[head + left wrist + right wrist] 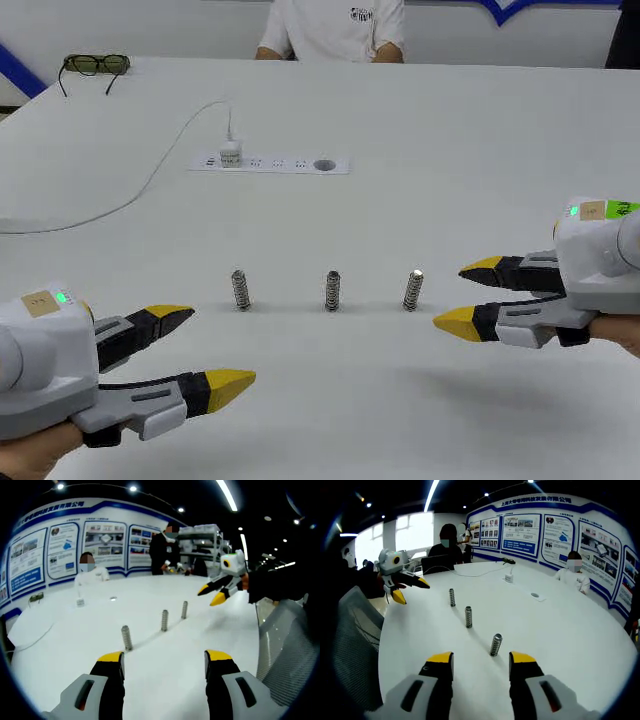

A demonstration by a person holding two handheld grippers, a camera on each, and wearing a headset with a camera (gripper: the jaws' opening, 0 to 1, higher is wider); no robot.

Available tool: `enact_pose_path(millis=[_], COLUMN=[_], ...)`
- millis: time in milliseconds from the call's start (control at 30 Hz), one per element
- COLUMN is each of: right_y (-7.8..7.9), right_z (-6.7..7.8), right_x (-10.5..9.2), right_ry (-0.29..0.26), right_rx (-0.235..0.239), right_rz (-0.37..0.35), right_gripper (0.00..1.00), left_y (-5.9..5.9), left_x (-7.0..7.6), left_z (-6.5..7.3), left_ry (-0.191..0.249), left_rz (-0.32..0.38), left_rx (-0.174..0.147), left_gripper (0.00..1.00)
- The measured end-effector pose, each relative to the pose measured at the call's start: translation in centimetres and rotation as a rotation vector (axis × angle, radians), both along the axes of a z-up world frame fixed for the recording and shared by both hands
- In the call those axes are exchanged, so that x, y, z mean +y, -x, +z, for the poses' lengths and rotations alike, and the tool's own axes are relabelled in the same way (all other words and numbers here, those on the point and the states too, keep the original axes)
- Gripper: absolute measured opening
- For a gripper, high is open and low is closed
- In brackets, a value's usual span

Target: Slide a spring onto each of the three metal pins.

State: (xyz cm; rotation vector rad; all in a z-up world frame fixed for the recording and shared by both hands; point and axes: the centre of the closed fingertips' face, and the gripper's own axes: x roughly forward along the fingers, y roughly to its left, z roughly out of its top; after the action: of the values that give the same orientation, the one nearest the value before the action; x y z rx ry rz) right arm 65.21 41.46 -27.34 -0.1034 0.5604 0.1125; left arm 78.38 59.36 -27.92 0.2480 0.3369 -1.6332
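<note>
Springs point(333, 292) coil around three upright pins point(417, 274) on the table point(450, 120).
I hold left gripper point(220, 345) and right gripper point(450, 296) released, empty.

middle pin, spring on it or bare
On: a spring coils around the middle pin from the table almost to its top.

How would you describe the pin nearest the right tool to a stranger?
On the white table, before the power strip, three spring-covered pins stand in a row. It is the end pin beside the right tool; unlike its neighbours, its tip shines bright and it seems to lean.
</note>
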Motion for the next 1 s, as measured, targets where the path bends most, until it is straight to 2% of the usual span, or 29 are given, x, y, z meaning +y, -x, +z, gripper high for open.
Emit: enact_pose_path(millis=[567,1000], right_y=[1.4,2.3], right_z=[0.4,-0.1], right_x=[0.5,0.8], right_ry=[-0.018,-0.039], right_rx=[-0.052,-0.089], right_rz=[-0.029,-0.056], right_gripper=[0.51,0.55], left_y=[-0.7,-0.8], left_x=[0.3,0.5], left_z=[-0.3,-0.5], left_ry=[-0.001,0.007], left_rz=[0.024,0.043], left_rx=[0.013,0.028], left_gripper=[0.66,0.66])
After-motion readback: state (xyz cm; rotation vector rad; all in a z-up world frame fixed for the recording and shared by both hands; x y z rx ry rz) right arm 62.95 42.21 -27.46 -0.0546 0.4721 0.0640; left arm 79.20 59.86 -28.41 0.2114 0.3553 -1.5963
